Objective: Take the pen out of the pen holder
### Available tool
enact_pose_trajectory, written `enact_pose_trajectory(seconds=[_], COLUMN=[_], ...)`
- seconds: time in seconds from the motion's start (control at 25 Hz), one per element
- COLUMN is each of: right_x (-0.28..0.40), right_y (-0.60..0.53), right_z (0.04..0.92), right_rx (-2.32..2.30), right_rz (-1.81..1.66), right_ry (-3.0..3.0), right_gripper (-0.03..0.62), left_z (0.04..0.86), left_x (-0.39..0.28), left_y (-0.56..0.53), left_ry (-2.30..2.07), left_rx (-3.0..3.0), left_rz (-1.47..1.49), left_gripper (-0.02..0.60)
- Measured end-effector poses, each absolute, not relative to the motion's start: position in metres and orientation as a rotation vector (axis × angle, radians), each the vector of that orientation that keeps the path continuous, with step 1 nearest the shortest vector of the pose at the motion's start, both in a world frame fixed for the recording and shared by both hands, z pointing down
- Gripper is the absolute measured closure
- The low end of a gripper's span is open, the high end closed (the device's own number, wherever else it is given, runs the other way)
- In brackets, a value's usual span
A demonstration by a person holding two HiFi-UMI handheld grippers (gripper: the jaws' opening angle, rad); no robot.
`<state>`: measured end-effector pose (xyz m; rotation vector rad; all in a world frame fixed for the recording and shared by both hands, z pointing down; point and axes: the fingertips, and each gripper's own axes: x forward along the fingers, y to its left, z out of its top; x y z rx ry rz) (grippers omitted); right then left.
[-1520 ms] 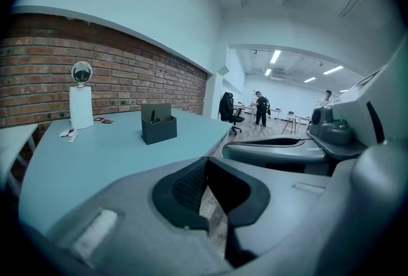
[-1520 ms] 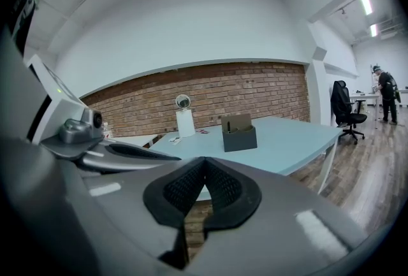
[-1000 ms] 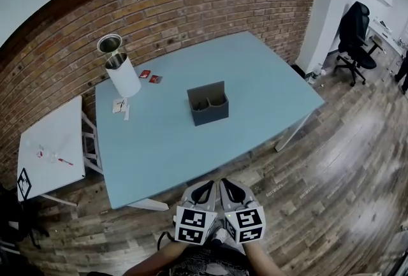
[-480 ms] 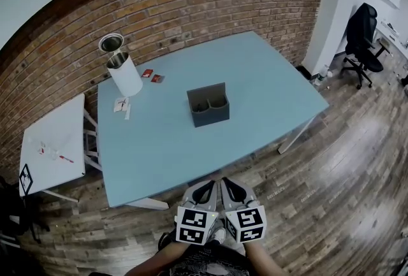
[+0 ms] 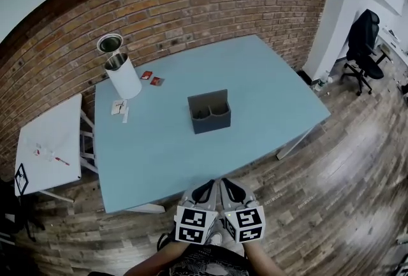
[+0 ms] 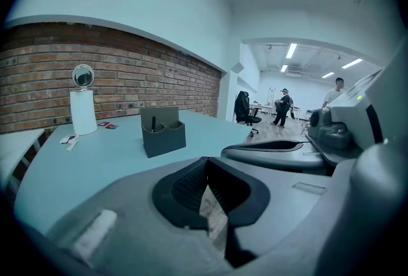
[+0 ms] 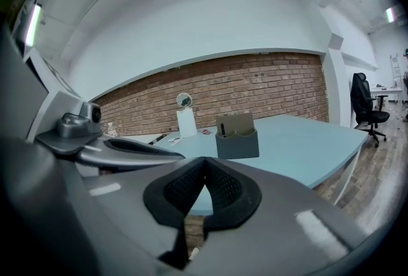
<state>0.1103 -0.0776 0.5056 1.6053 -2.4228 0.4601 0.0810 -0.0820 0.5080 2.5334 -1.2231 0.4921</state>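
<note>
A dark grey pen holder (image 5: pixel 209 112) stands near the middle of the light blue table (image 5: pixel 153 153). In the left gripper view a dark pen (image 6: pixel 153 123) sticks up in the holder's (image 6: pixel 164 132) left pocket. The right gripper view shows the pen (image 7: pixel 222 129) in the holder (image 7: pixel 237 137) too. My left gripper (image 5: pixel 210 184) and right gripper (image 5: pixel 224 183) hang side by side before the table's near edge, far from the holder. Both are shut with nothing between their tips. Each gripper's own view shows its tips meeting: left gripper (image 6: pixel 205 160), right gripper (image 7: pixel 204 159).
A white cylinder with a round mirror (image 5: pixel 121 72) stands at the table's far left, with red packets (image 5: pixel 151 78) and white papers (image 5: pixel 120 107) beside it. A small white side table (image 5: pixel 50 148) is to the left. An office chair (image 5: pixel 364 39) stands far right; people (image 6: pixel 282 107) are in the background.
The table's near edge has come slightly closer to both grippers as they moved forward together. The jaws stay shut and the holder has not moved.
</note>
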Motion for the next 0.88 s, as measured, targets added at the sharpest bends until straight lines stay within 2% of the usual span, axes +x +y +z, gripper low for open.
enact_pose_trajectory(seconds=[0.88], right_x=[0.081], right_y=[-0.178], right_z=[0.504], right_rx=[1.559], right_rz=[0.384], right_ry=[-2.403], right_gripper=[0.591], left_z=[0.510], left_x=[0.058], left_y=[-0.180], left_ry=[-1.231], left_rx=[2.511], left_rz=[0.440], left_gripper=[0.577])
